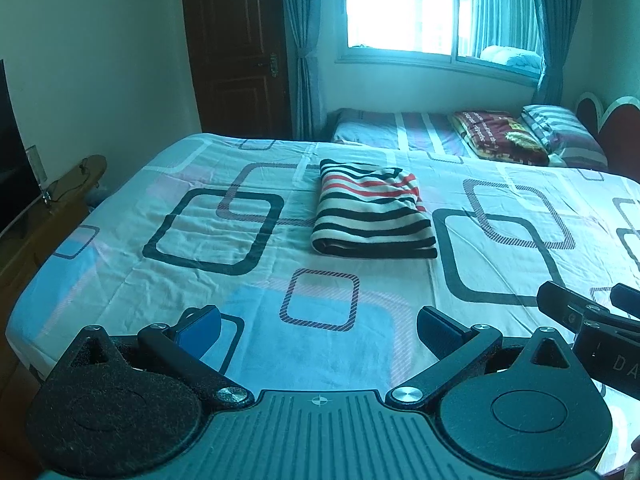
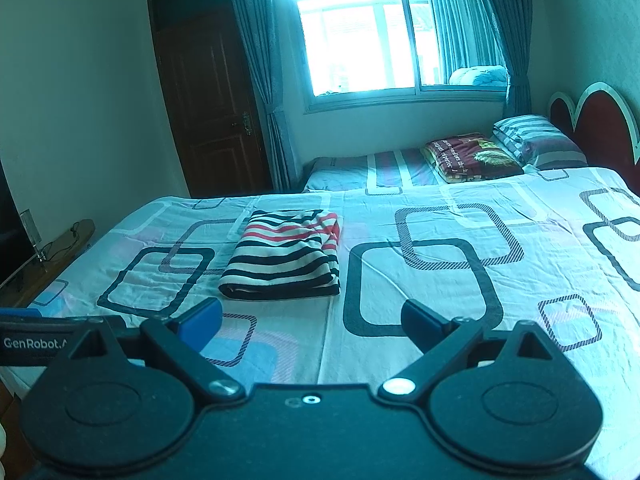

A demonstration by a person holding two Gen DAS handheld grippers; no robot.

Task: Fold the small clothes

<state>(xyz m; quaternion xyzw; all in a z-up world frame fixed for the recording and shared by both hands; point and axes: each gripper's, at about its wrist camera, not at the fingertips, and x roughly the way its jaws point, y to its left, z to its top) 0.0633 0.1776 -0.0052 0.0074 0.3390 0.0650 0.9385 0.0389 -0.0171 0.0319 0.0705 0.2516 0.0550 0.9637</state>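
Black-white-red striped garment [image 1: 372,212], pale bedsheet [image 1: 160,280] (dark squares)

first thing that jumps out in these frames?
The folded striped garment lying mid-bed on the patterned sheet, nothing touching it. Both grippers, left and right, hover open and empty at the near edge. Behind, a bright window above a second bed.

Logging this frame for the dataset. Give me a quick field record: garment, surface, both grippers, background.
garment: striped top, folded into a rectangle, lying flat
surface: bed with a patterned sheet of rounded squares
left gripper: open, empty, above the near edge of the bed, apart from the top
right gripper: open, empty, also short of the top
background: second bed with pillows, window, curtains, dark door
fold state: looks finished
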